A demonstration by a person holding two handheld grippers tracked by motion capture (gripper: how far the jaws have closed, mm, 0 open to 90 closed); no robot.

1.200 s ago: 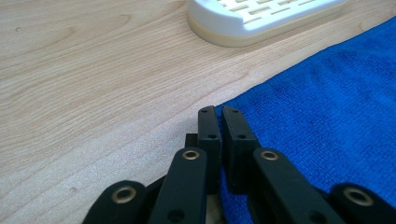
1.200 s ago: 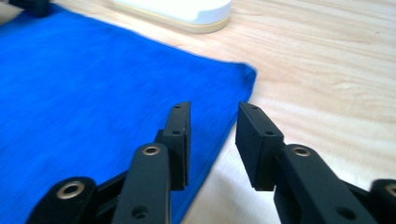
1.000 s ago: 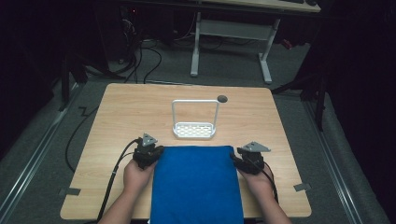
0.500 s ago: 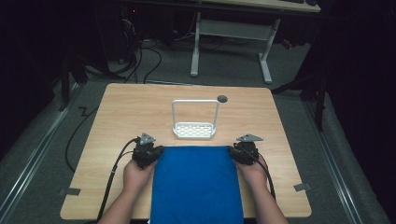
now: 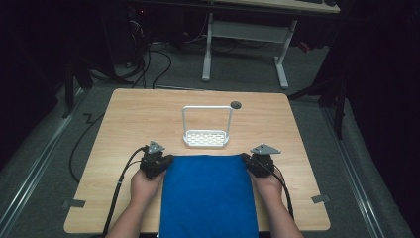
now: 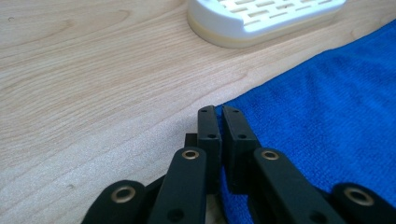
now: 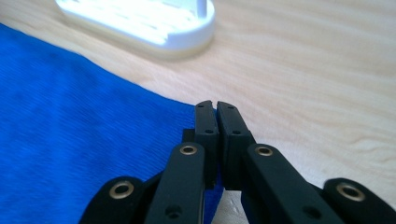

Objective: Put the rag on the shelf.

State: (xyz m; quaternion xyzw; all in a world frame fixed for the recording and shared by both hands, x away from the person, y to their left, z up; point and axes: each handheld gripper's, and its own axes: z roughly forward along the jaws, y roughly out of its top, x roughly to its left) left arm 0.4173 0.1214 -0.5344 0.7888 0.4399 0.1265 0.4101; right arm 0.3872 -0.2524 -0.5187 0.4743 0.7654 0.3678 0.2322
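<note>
A blue cloth (image 5: 208, 198) lies flat on the near half of the wooden table (image 5: 138, 119), reaching over its front edge. My left gripper (image 5: 166, 161) is shut on the cloth's far left corner; in the left gripper view the jaws (image 6: 218, 112) meet with the blue edge (image 6: 327, 116) pinched between them. At the far right corner my right gripper (image 5: 246, 159) has just been closing. Its jaws (image 7: 215, 106) now stand together with the cloth's corner (image 7: 70, 116) between them. Both grippers lie low on the table, held by the person's hands.
A white slotted rack (image 5: 206, 136) with a tall wire handle stands just beyond the cloth's far edge, also seen close ahead of each gripper (image 6: 261, 18) (image 7: 154, 23). A small dark round spot (image 5: 236, 104) marks the table behind it. Cables trail from both grippers.
The right gripper has shifted left, onto the cloth's far right corner, and its jaws have shut there. The left gripper and the cloth have stayed as they were.
</note>
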